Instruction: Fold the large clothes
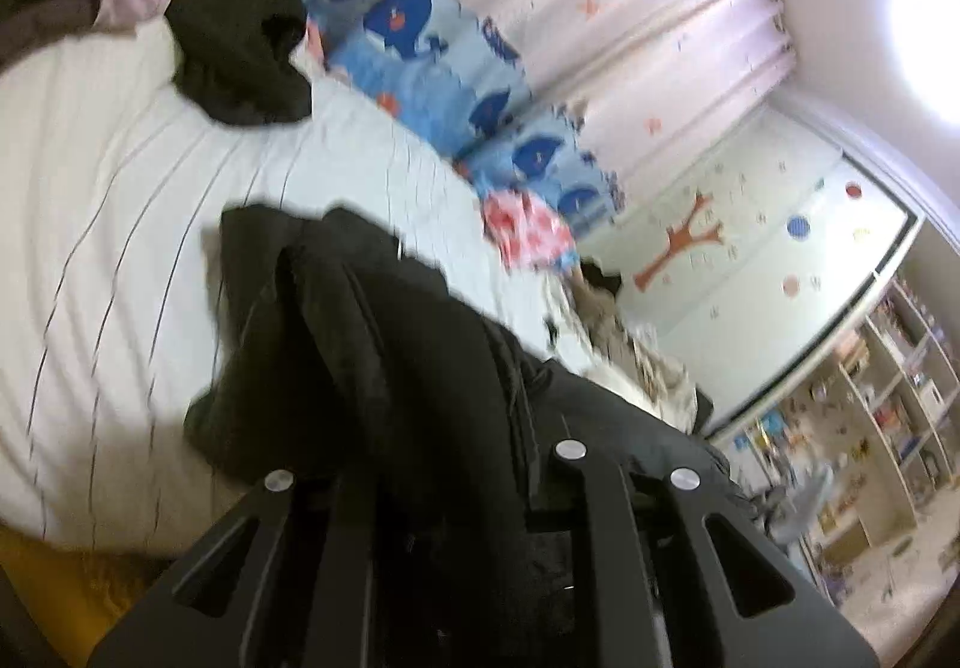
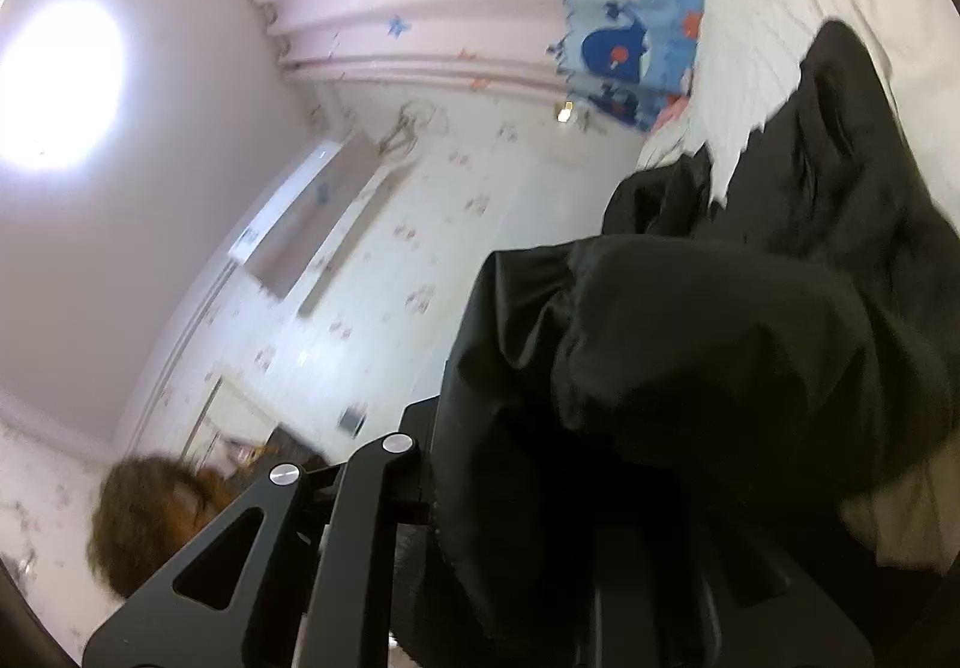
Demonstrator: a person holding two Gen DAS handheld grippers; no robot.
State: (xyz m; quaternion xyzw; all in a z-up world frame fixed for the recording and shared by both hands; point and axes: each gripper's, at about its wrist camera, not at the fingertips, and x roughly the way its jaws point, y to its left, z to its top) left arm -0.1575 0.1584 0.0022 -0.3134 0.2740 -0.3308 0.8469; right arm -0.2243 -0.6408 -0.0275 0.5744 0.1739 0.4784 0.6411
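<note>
Black garment (image 1: 372, 344) fabric drapes over both hand-held grippers, left (image 1: 480, 494) and right (image 2: 480, 464), each apparently clamped on it, jaws hidden. It hangs lifted, trailing ahead toward the striped bed (image 1: 120, 188), right-held bunch nearer.

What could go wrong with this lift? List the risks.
1. The black jacket drapes over both grippers and hides the jaws, so how firm either grip is cannot be checked; heavy fabric may slip out.
2. A second dark garment lies further along the striped bed; swinging the jacket could drag it along.
3. In the right wrist view the jacket bunches in thick folds, so laying it down now would probably trap creases.
</note>
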